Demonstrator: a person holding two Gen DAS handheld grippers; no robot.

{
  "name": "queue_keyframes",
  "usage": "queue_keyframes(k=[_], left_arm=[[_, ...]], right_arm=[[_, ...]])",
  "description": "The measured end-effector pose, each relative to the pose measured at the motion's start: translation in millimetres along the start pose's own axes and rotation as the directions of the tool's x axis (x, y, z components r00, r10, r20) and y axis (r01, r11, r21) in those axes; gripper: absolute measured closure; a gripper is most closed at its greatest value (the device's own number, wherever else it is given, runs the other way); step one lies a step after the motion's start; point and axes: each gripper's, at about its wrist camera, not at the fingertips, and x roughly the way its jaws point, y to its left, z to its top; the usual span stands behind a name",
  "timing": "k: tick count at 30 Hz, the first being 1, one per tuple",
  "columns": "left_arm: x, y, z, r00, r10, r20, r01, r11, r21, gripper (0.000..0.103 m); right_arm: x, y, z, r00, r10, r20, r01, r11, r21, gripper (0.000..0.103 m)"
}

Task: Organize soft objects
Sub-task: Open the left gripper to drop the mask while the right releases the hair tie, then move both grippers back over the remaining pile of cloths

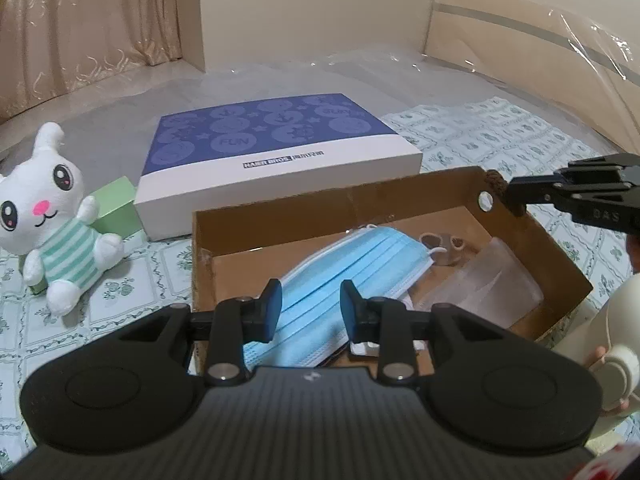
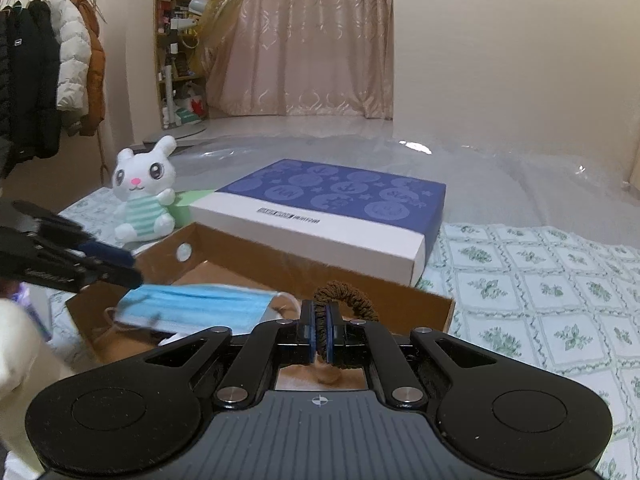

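right tongs (image 2: 320,334) pinch brown hair tie (image 2: 346,298) over cardboard box (image 1: 532,236); left tongs (image 1: 310,306) partly open, empty; elastic may snag on release.

Blue mask (image 1: 344,276), brown hair tie (image 2: 347,295)

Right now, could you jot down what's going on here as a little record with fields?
Left gripper: open, empty, above the blue face mask
Right gripper: shut on a brown hair tie
Cardboard box: holds the mask and clear plastic
Plush rabbit: sitting outside the box, beside the purple-and-white box
Surface: floral cloth
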Motion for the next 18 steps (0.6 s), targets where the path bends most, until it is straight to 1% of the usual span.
queue_keyframes(k=[3, 4, 6, 7, 8, 10, 13, 18], left_arm=[[-2.4, 0.0, -3.7, 0.999, 0.037, -0.002, -0.037, 0.999, -0.005, 0.072], [-3.5, 0.4, -5.6, 0.999, 0.046, -0.004, -0.046, 0.999, -0.012, 0.071], [-6.9, 2.0, -9.8, 0.998, 0.056, -0.007, -0.057, 0.998, -0.033, 0.070], [-9.4, 2.7, -11.9, 0.998, 0.064, -0.009, -0.064, 0.997, -0.044, 0.070], [-12.7, 3.3, -14.0, 0.997, 0.075, -0.008, -0.076, 0.996, -0.054, 0.069], [-20.0, 4.5, -17.7, 0.996, 0.087, -0.007, -0.087, 0.993, -0.077, 0.066], [-33.3, 5.4, -22.8, 0.993, 0.114, -0.017, -0.116, 0.988, -0.101, 0.065], [-66.0, 3.9, -32.4, 0.991, 0.132, -0.021, -0.134, 0.981, -0.141, 0.065]], right_arm=[[9.2, -4.3, 0.8, 1.000, -0.011, -0.010, 0.011, 0.999, 0.031, 0.098], [11.8, -5.6, 0.1, 1.000, -0.015, -0.022, 0.016, 0.999, 0.048, 0.096], [13.6, -8.0, -2.7, 0.999, -0.015, -0.036, 0.018, 0.997, 0.078, 0.087], [12.5, -8.9, -5.5, 0.999, -0.014, -0.042, 0.018, 0.996, 0.091, 0.080], [10.5, -9.2, -9.0, 0.999, -0.013, -0.051, 0.018, 0.994, 0.104, 0.076], [4.0, -9.2, -15.3, 0.997, -0.025, -0.066, 0.033, 0.992, 0.120, 0.074], [-10.1, -11.1, -23.8, 0.996, -0.040, -0.082, 0.053, 0.986, 0.161, 0.072], [-45.8, -9.7, -31.5, 0.996, -0.048, -0.069, 0.063, 0.971, 0.229, 0.069]])
